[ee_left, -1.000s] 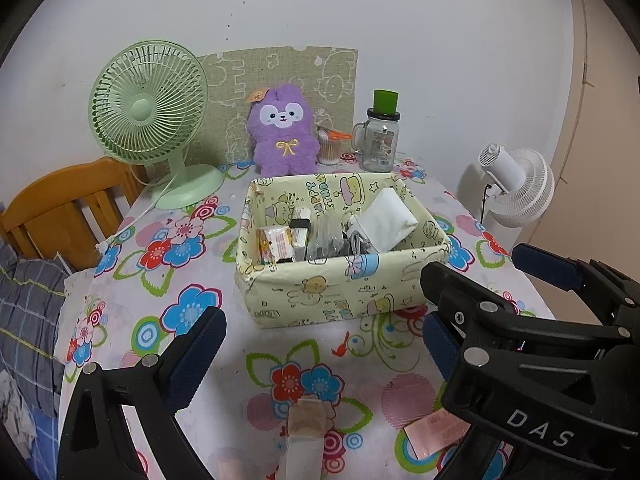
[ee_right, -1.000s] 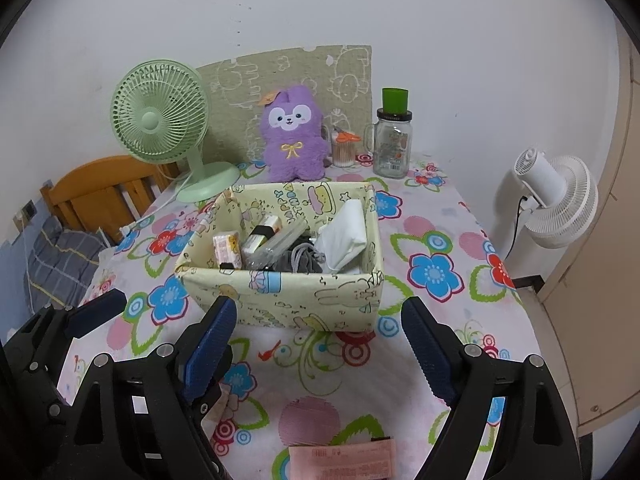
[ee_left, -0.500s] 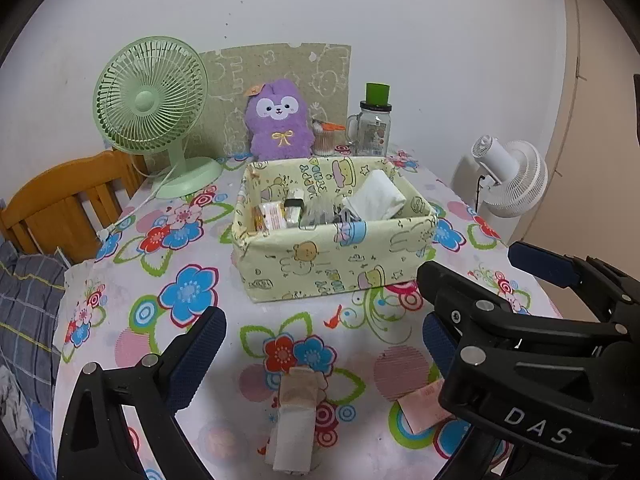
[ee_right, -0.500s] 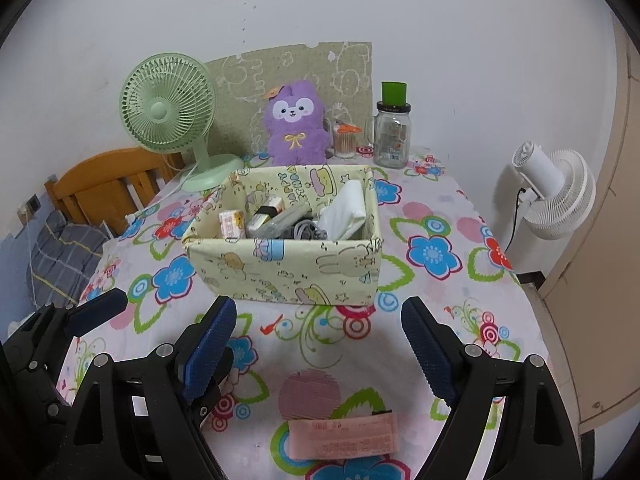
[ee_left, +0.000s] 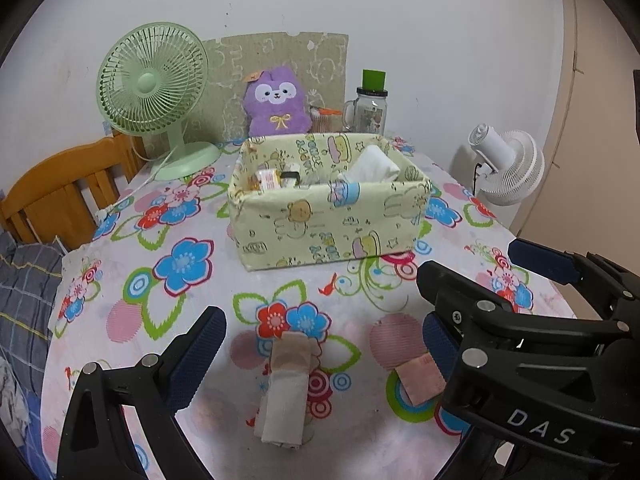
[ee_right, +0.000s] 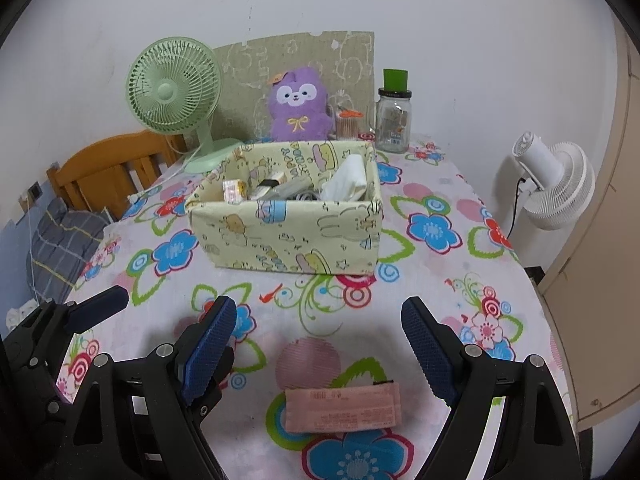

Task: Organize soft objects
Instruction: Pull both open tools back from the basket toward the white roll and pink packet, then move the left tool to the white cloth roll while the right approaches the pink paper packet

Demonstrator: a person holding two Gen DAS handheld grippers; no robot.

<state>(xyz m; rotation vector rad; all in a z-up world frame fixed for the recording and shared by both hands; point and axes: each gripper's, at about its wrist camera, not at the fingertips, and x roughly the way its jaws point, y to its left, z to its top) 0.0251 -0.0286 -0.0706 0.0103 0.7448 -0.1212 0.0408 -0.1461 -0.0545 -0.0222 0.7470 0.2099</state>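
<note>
2 fans, 1 plush, 1 box, 2 packets

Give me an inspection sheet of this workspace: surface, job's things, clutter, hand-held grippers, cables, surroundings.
Surface: floral tablecloth covers the table.
Job's things: pink packet and folded beige cloth lie loose near the front edge; fabric box holds a white cloth and small items.
Clutter: purple plush, green fan, glass jar along the back.
Grippers: left hand-held gripper open above the beige cloth; right hand-held gripper open above the pink packet; neither holds anything.
Cables: white fan cord trails off the table.
Surroundings: wooden chair, white floor fan.
</note>
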